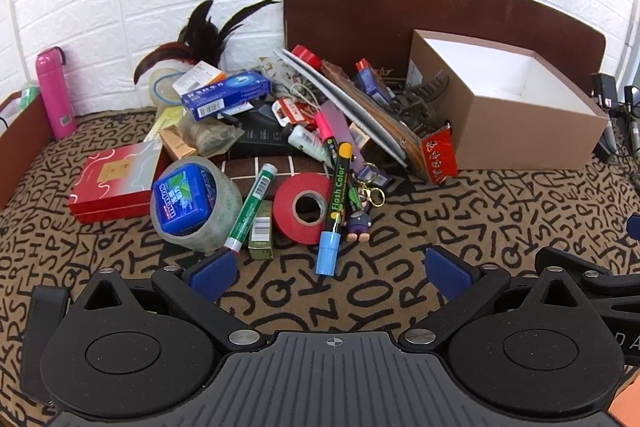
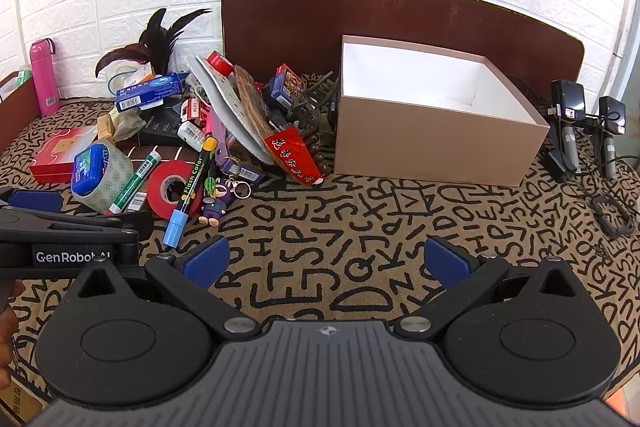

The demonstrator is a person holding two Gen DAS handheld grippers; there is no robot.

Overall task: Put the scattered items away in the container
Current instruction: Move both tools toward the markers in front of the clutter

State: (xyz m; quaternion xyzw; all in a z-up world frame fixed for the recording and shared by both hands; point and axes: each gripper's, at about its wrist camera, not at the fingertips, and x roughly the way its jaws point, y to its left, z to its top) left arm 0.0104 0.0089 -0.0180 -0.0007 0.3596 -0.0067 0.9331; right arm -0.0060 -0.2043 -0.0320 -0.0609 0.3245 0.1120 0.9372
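Note:
A heap of small items lies on the letter-patterned cloth left of an open tan box [image 1: 508,107] with a white inside, also in the right wrist view [image 2: 432,131]. The heap's front holds a black "Flash Color" marker [image 1: 334,211], a red tape roll [image 1: 304,209], a clear tape roll [image 1: 196,203] with a blue tin in it, and a green marker [image 1: 252,207]. My left gripper [image 1: 332,269] is open and empty just short of the marker's blue cap. My right gripper [image 2: 326,259] is open and empty over bare cloth in front of the box.
A brown board [image 2: 360,23] leans on the white brick wall behind the box. A pink bottle [image 1: 54,93] stands at the far left. Black chargers and cables [image 2: 580,131] lie right of the box. The left gripper's body [image 2: 60,231] shows at the right wrist view's left edge.

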